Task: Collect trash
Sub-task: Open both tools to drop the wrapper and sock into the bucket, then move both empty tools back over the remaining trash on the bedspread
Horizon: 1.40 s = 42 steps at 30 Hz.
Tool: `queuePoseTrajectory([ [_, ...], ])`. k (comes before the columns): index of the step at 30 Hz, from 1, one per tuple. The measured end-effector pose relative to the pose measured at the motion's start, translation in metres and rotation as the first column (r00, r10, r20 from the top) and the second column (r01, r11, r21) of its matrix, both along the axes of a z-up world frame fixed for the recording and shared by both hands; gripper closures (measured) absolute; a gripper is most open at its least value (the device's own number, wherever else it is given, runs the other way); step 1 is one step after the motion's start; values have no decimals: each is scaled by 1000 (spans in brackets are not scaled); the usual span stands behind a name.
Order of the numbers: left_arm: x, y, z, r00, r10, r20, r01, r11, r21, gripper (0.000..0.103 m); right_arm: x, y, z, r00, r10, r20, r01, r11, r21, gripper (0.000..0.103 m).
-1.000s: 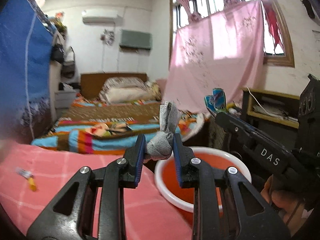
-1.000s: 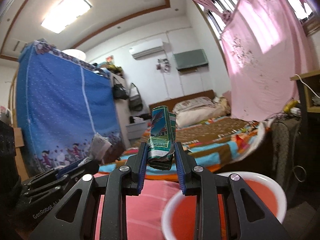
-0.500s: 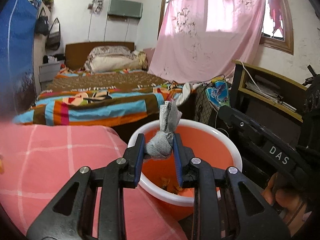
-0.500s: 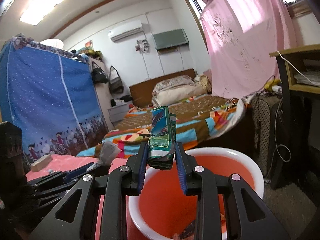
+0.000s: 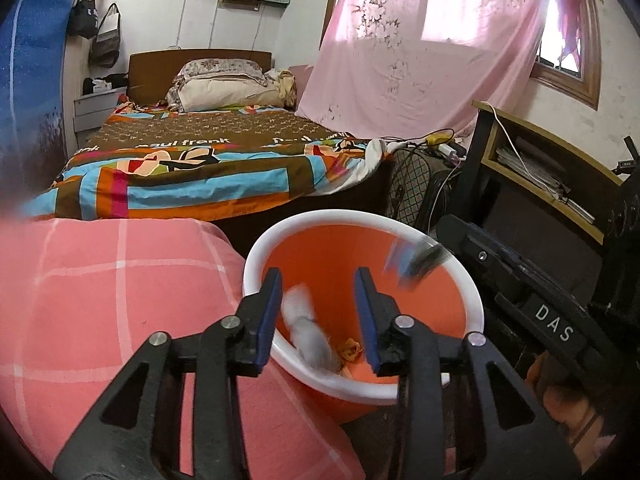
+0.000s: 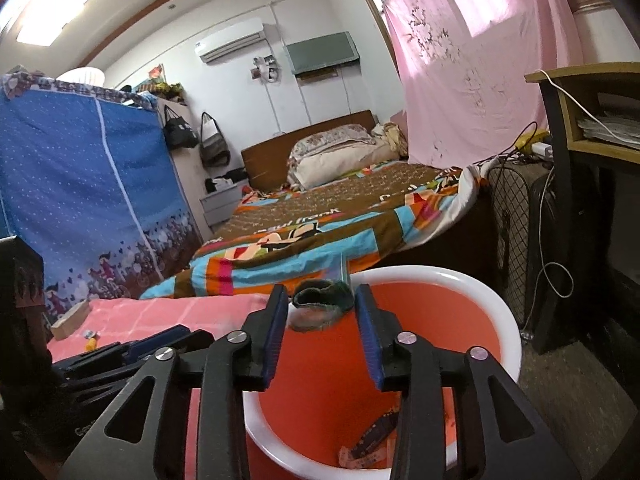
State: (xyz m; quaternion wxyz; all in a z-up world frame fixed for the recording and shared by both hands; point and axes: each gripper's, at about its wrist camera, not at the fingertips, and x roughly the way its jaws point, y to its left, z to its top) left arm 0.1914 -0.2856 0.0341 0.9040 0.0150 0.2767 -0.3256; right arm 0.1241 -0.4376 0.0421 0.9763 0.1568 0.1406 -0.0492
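Observation:
An orange bin with a white rim (image 5: pixel 256 252) (image 6: pixel 496 304) stands beside the pink-checked bed. My left gripper (image 5: pixel 318 316) is open above the bin. A crumpled white tissue (image 5: pixel 306 332), blurred, is falling between its jaws into the bin. My right gripper (image 6: pixel 322 330) is open over the bin too. A folded green packet (image 6: pixel 322 306) drops loose between its jaws; it shows blurred in the left wrist view (image 5: pixel 412 262). Wrappers (image 6: pixel 368 440) lie at the bin's bottom.
A pink-checked bedcover (image 5: pixel 100 304) lies left of the bin, with small scraps (image 6: pixel 90 338) and a wooden block (image 6: pixel 70 320) on it. A second bed with a colourful quilt (image 5: pixel 208 168) is behind. A dark desk (image 5: pixel 540 184) and a fan (image 6: pixel 516 240) stand right.
Both grippers have tilted down over the bin and opened. The tissue and the green packet have left the jaws and are falling into the bin.

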Motion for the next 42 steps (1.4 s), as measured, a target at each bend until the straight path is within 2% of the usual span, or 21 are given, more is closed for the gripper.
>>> queuePoseTrajectory([
  [7,2,9,0,1000,27,0,-27,1000,-8,55,-1,-1,0,1000,-11,-3,11,1000,-1,59],
  [12,5,21,4,997,75,8,-75,997,-32,49,-2,-4,1,1000,-25,5,25,1000,1,57],
  [15,5,31,9,994,107,24,-106,993,-52,43,-2,-2,4,999,-29,14,29,1000,0,57],
  [20,3,55,21,982,172,74,-165,982,-90,25,0,7,13,998,-27,48,28,1000,-8,44],
  [22,2,68,27,973,209,96,-198,974,-110,21,1,11,16,998,-25,62,26,1000,-15,34],
  [27,1,103,38,946,295,132,-274,949,-154,9,2,28,26,993,-27,112,32,999,-45,20],
  [29,-1,116,39,932,329,152,-304,938,-167,0,3,36,30,990,-20,137,28,998,-53,14],
  [31,-3,129,42,908,379,180,-346,919,-188,0,4,44,33,987,-15,158,25,998,-59,0],
  [34,-4,149,42,884,425,195,-385,899,-211,0,5,57,37,979,0,205,15,998,-68,0],
  [42,-9,195,43,832,503,235,-460,862,-214,0,14,101,48,951,86,297,-53,992,-118,0],
])
